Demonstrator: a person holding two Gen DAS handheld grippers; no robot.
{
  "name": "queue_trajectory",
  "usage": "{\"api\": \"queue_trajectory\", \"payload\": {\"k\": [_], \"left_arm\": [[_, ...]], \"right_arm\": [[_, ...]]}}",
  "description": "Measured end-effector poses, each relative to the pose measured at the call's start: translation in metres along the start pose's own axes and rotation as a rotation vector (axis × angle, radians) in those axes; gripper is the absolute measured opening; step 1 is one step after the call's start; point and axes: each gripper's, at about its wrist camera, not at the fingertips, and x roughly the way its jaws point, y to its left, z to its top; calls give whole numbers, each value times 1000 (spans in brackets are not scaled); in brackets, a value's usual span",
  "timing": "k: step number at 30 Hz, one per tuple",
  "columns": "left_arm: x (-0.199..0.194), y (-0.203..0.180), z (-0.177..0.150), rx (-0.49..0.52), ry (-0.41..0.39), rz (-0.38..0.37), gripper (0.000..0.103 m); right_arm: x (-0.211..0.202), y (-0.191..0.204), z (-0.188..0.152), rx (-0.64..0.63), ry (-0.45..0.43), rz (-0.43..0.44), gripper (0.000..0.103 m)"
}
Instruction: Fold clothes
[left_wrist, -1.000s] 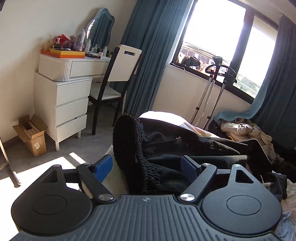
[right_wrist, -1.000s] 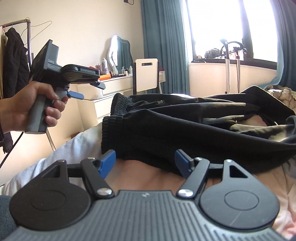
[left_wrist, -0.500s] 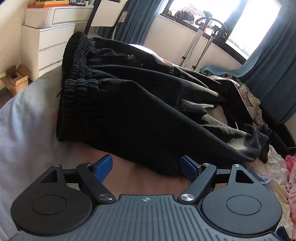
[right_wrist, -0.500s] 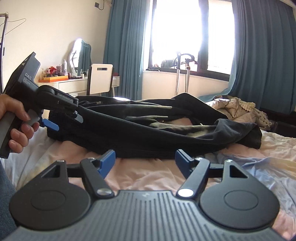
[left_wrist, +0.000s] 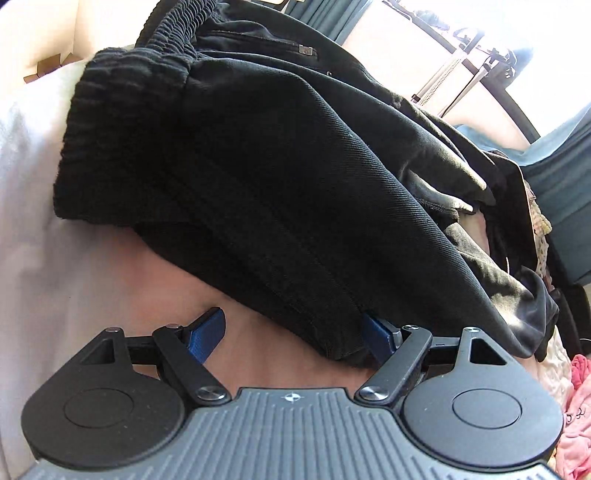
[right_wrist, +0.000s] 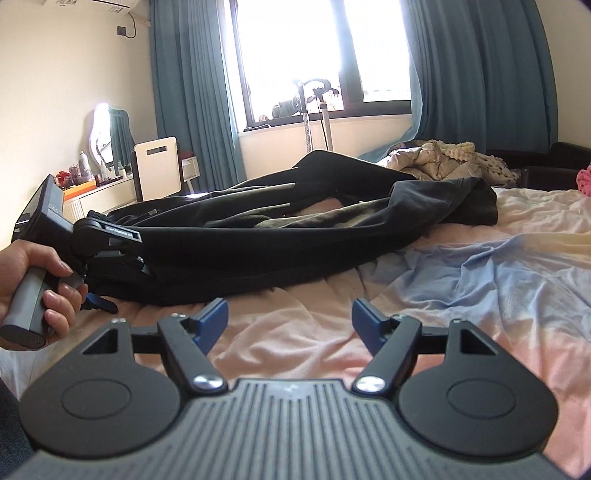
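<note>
Left gripper (left_wrist: 293, 334), fingers open, is straddling the black trousers' (left_wrist: 280, 177) edge to grasp it; right gripper (right_wrist: 290, 319) is hovering open over the bed (right_wrist: 480, 280).

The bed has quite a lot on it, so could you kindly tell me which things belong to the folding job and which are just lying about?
Job:
black trousers
left gripper, open at their near edge
right gripper, open above the sheet

Lying about:
clothes heap
pink garment
chair
dresser
mirror
stand
</note>
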Motion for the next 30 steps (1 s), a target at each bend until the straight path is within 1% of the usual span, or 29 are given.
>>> {"api": "queue_trajectory", "payload": {"k": [2,6,10,13,14,16,18,19,21,23,25,26,28,30], "left_arm": [[5,0,0,-10,-3,1,83],[11,-2,-1,-25,6,-10,83],[20,1,1,-58,37,-54,82],[30,7,4,-112,35,-99,82],[33,10,6,-141,28,-123,80],[37,16,8,-192,20,-160,71],[40,26,10,-249,19,-196,47],[41,30,11,-272,20,-213,41],[38,35,11,-299,11,-241,21],[30,36,10,-296,-14,-266,14],[15,35,9,-287,-57,-306,12],[2,35,8,-275,-93,-334,11],[-22,34,8,-236,-173,-367,11],[-47,40,8,-231,-237,-415,10]], "right_arm": [[4,-1,-1,4,4,-3,76],[15,-9,-3,77,31,4,76],[22,-18,-4,143,48,-8,76],[28,-22,-5,170,59,-31,76],[30,-23,-6,173,62,-40,76],[35,-26,-7,172,71,-64,76],[38,-28,-8,172,78,-84,76],[39,-29,-9,172,78,-93,76],[38,-31,-8,172,73,-111,76],[36,-32,-8,170,65,-126,76],[32,-34,-8,166,54,-140,76],[31,-35,-8,165,49,-147,76],[28,-38,-7,169,40,-160,76],[25,-42,-6,184,33,-168,76]]}}
